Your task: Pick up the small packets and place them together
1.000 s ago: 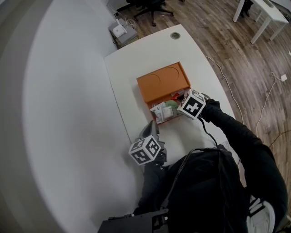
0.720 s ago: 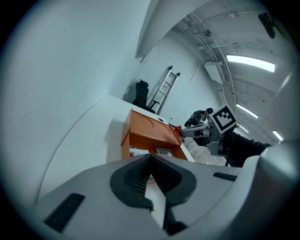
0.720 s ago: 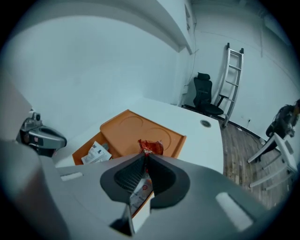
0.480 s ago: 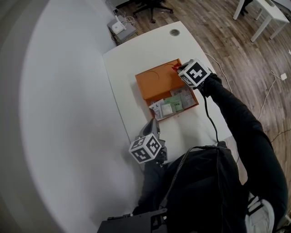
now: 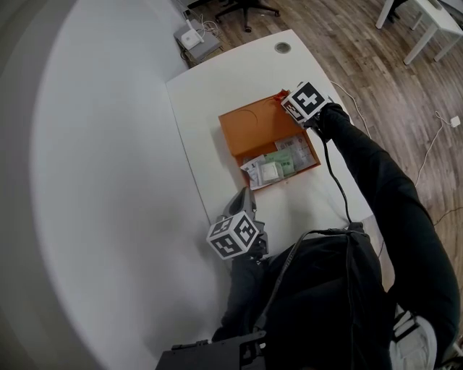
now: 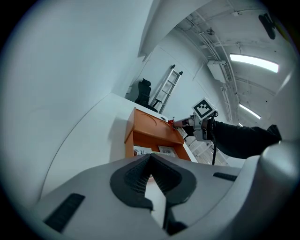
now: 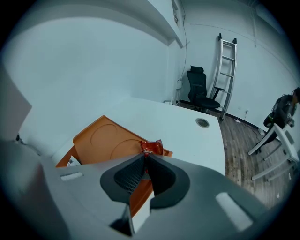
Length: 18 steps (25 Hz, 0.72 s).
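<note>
An orange box (image 5: pixel 255 128) lies on the white table (image 5: pixel 206 108). Its open near part holds several small white and green packets (image 5: pixel 278 165). My right gripper (image 5: pixel 283 99) hovers over the box's far right corner, shut on a small red packet (image 7: pixel 151 147), which also shows as a red speck (image 5: pixel 278 94) in the head view. My left gripper (image 5: pixel 244 201) rests near the table's front edge, short of the box, jaws shut with nothing between them. From the left gripper view the box (image 6: pixel 151 128) stands ahead, with the right gripper (image 6: pixel 183 123) beyond it.
A round cable grommet (image 5: pixel 282 48) sits in the table's far end. A cable runs from the right gripper down over the table's right edge. On the wooden floor stand an office chair (image 5: pixel 246 9), a small white device (image 5: pixel 195 37) and another white table (image 5: pixel 427 22).
The right gripper rose from the packets in the box's open part and carried the red packet to the box's far right corner. The left gripper stayed put.
</note>
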Motion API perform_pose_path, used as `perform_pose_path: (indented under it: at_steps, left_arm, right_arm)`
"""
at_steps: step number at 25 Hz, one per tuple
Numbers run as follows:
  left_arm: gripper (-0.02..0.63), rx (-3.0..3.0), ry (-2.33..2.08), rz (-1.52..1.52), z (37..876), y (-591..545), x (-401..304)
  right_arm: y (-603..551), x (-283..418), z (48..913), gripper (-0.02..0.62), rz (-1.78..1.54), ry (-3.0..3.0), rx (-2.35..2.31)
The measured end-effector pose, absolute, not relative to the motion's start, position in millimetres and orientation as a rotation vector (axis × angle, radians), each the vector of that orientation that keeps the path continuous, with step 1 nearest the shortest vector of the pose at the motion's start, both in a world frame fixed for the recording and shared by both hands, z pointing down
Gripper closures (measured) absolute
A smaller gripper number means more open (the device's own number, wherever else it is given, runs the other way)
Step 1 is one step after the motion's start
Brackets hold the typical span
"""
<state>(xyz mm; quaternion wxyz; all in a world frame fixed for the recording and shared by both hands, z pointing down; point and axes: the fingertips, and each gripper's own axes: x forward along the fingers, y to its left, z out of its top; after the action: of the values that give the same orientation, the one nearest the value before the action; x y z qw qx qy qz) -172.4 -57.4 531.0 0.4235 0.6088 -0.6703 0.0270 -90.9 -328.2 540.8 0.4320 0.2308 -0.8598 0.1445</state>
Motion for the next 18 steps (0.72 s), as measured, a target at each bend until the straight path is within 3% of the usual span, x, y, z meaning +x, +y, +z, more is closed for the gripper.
perform_pose_path:
  at_steps: [8, 18]
  left_arm:
    - [0.607, 1.531, -1.665, 0.074, 533.6, -62.9, -169.6]
    - [0.607, 1.536, -1.661, 0.079, 533.3, -62.4, -169.1]
  right_arm:
    - [-328.5, -92.3, 545.6, 0.557, 0.372, -2.137, 0.577]
    - [-309.0, -84.7, 514.8, 0.488, 0.352, -2.236, 0.496]
